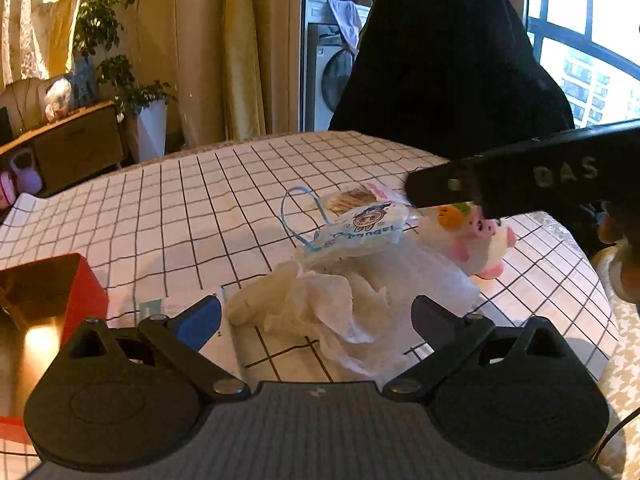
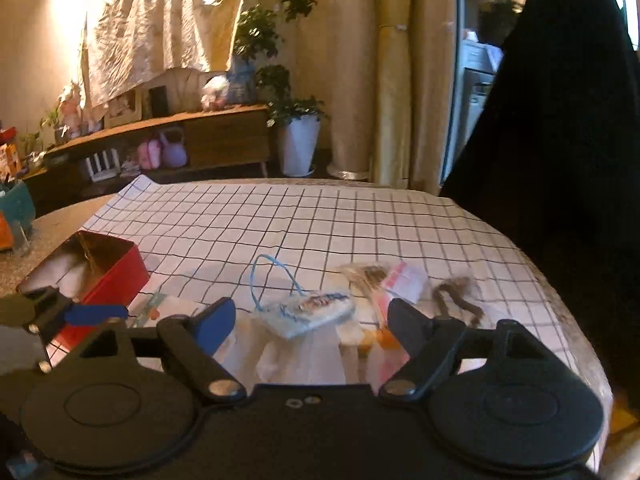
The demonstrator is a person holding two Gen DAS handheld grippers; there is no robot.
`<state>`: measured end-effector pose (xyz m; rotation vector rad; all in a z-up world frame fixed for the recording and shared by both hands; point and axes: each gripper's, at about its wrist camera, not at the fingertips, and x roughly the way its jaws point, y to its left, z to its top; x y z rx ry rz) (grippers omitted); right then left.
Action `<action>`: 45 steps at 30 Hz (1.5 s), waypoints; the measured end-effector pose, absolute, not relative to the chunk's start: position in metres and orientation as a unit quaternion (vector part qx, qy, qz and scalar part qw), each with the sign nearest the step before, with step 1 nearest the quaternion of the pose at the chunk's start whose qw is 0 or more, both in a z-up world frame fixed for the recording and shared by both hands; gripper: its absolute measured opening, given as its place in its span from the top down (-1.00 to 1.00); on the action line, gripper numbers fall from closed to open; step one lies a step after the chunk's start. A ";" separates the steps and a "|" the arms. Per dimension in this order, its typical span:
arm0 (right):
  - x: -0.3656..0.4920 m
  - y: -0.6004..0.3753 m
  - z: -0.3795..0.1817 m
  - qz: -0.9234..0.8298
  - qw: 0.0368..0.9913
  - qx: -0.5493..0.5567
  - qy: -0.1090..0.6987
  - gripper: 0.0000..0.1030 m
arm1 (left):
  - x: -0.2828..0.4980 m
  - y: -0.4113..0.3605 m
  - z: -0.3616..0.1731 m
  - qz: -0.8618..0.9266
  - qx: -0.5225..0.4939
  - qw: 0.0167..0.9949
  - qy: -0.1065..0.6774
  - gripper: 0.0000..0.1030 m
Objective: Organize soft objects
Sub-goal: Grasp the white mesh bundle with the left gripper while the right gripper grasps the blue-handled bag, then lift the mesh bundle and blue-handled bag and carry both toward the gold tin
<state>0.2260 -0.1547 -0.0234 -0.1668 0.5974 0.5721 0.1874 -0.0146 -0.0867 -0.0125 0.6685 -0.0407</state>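
White tissue paper, crumpled into a loose heap, lies on the grid-patterned tablecloth just ahead of the left gripper, whose blue-padded finger and black finger stand wide apart with nothing pressed between them. On top of the far edge of the tissue rests a small blue-and-white pouch with a printed cartoon figure and a thin blue loop handle lying on the cloth behind it. Just beyond the pouch sit clear snack packets, one with pink print. To the right of the pouch a white plush pig with a pink snout and an orange-and-green patch lies touching the tissue; a black gripper body crosses in front of its upper part. A red tin box with a shiny gold inside stands open at the left edge of the cloth.

From the right wrist view, the right gripper is also spread wide and holds nothing; the pouch lies between and beyond its fingers, untouched. The red tin box sits at the left, with the left gripper's blue finger in front of it. The snack packets lie right of the pouch, and a dark brown, blurred item lies further right on the cloth.
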 end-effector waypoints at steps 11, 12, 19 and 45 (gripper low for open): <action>0.279 -0.106 -0.059 0.300 0.879 -0.147 0.340 -0.55 | 0.222 -0.007 -0.112 -0.027 -0.024 0.929 0.369 -0.76; 0.283 -0.102 -0.062 0.298 0.877 -0.155 0.343 -0.62 | 0.225 -0.007 -0.115 -0.032 -0.026 0.927 0.372 -0.75; 0.299 -0.088 -0.084 0.310 0.858 -0.198 0.357 -0.80 | 0.237 -0.002 -0.132 -0.046 -0.036 0.916 0.397 -0.39; 0.303 -0.112 -0.071 0.277 0.886 -0.120 0.352 0.85 | 0.236 0.012 -0.116 -0.047 -0.046 0.922 0.382 0.79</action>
